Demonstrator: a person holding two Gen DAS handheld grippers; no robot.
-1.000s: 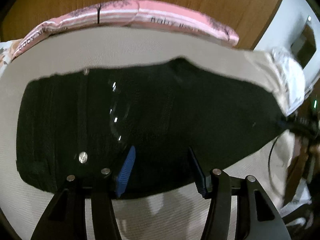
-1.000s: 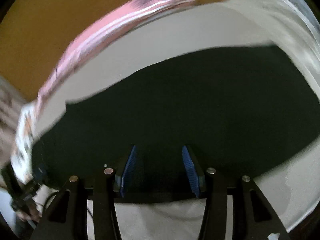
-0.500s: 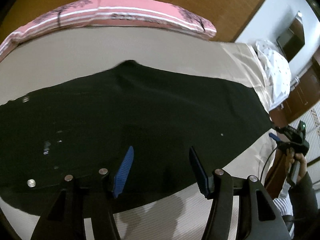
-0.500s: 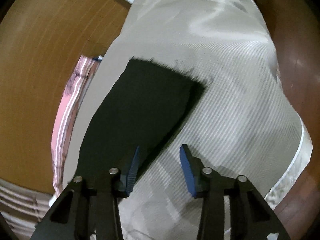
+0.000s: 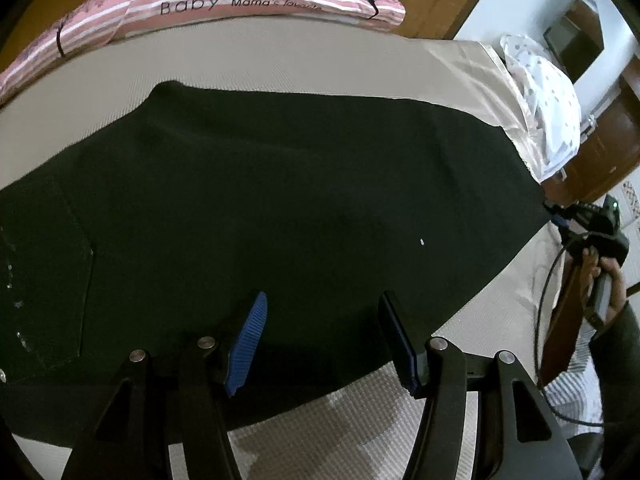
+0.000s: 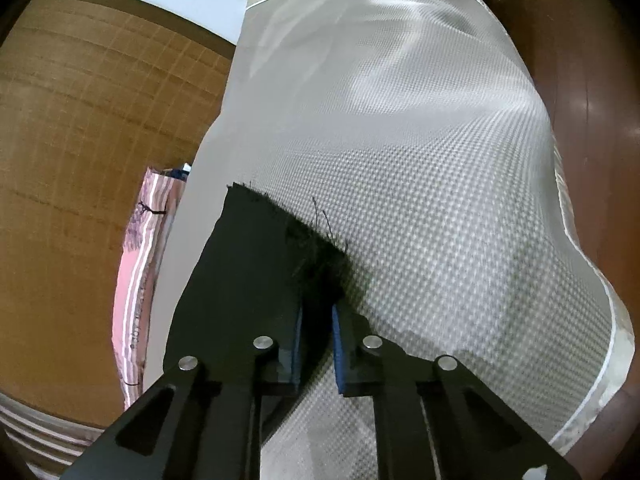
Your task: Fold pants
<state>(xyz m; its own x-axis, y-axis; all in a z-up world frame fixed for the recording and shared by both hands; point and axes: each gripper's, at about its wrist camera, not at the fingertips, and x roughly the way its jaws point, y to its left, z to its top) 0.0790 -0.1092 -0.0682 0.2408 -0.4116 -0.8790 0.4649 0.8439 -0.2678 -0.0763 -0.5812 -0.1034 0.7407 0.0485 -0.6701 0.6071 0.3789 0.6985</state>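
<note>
Black pants [image 5: 280,208] lie flat across a beige bedsheet [image 5: 280,60], legs running to the right. My left gripper [image 5: 320,316] is open and empty, hovering over the near edge of the pants around mid-length. In the right wrist view, my right gripper [image 6: 316,320] is shut on the frayed hem end of the pant leg [image 6: 256,256], gripping its near corner. The right gripper also shows in the left wrist view [image 5: 588,228] at the far right end of the pants, held by a hand.
A pink striped pillow [image 5: 224,4] lies along the far edge against a wooden headboard [image 6: 88,128]. A white dotted cloth [image 5: 548,92] sits at the far right corner. The sheet [image 6: 420,160] extends beyond the hem; dark wooden floor [image 6: 580,80] lies past its edge.
My right gripper has closed on the hem corner of the pant leg; it was open half a second ago. My left gripper has shifted right along the pants, still open.
</note>
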